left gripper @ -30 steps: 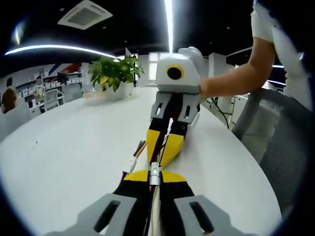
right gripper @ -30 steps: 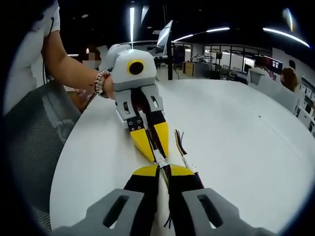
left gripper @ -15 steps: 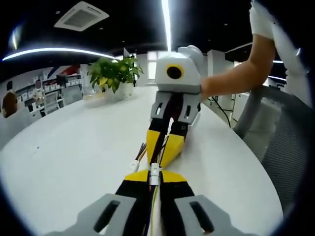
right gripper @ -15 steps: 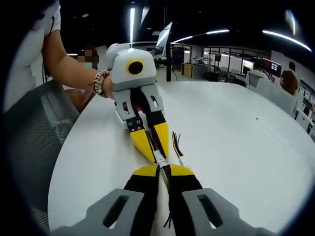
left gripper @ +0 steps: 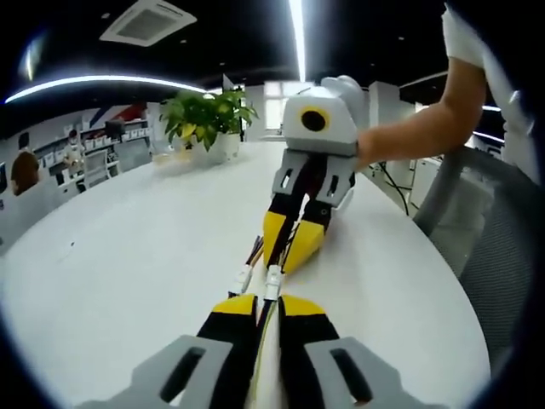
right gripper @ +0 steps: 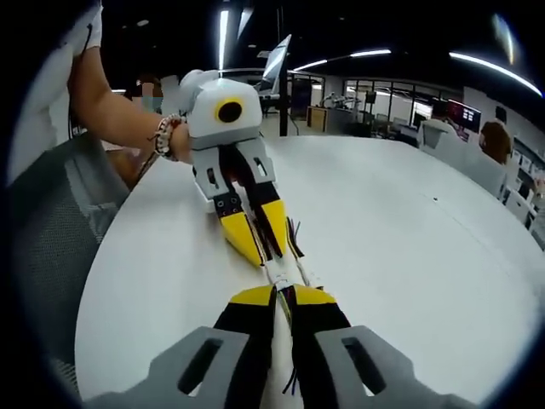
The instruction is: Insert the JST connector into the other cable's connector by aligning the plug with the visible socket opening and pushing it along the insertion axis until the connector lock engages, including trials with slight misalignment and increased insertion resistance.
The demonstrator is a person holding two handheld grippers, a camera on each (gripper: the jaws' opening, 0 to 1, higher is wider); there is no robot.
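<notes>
Both my yellow-tipped grippers, left [left gripper: 266, 300] and right [right gripper: 283, 294], pinch small white JST connectors [left gripper: 272, 280] nose to nose above the round white table [left gripper: 128, 281], near its edge beside me, so plug and socket share one axis.

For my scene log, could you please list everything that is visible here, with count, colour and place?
table: one, white, under everything
connector: one, white, between the two tongs' tips
spare connector: one, white with coloured wires, lying beside it
potted plant: one, green, far table edge
mesh chair: one, grey, beside the table
ceiling vent: one, white, overhead
person's hand: holding the left tongs
left tongs: yellow-black, shut on a cable
right tongs: yellow-black, shut on a cable
</notes>
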